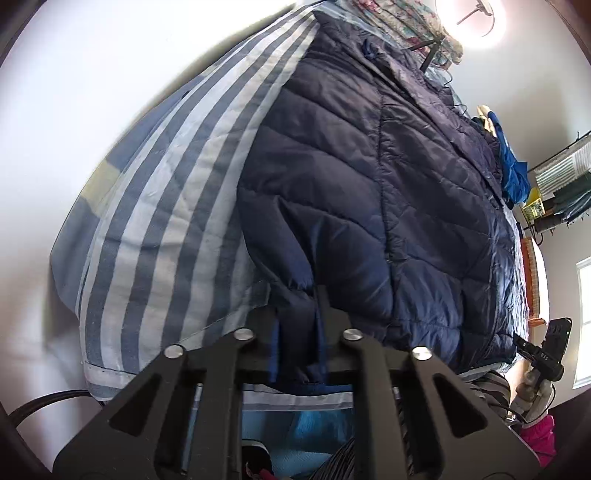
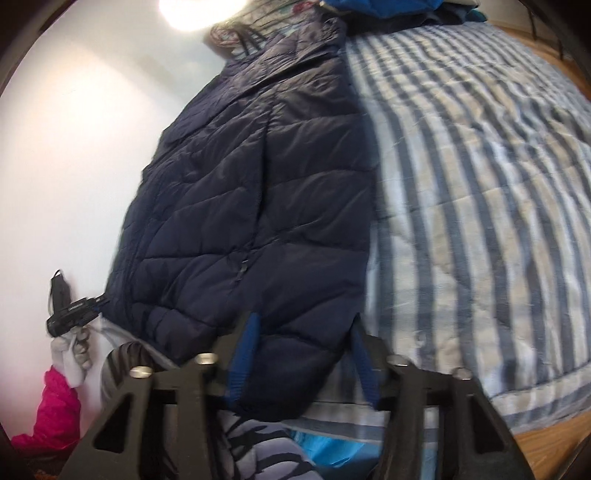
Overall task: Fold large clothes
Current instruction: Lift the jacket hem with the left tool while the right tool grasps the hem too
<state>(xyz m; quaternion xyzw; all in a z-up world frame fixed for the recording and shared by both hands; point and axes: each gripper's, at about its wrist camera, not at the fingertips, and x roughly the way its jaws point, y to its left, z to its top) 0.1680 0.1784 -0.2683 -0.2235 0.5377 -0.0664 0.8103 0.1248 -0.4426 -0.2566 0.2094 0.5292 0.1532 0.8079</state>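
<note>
Navy quilted puffer jacket (image 1: pixel 369 192), spread lengthwise over a blue-and-white striped bedspread (image 1: pixel 166 221). Diagonal stitched panels, slightly glossy fabric, zipped pocket on one side. Collar end far away, hem at the near bed edge, corners bunched and creased there.

A blue-and-white striped bedspread (image 2: pixel 480 192) covers the bed; a floral cloth (image 1: pixel 402 22) lies at its far end (beside a bright lamp (image 1: pixel 476 22)), a pink garment (image 2: pixel 51 413) below.

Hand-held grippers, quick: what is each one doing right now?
Left hand-held gripper: shut on the navy puffer jacket hem.
Right hand-held gripper: open, with the jacket's bottom corner between its fingers.
</note>
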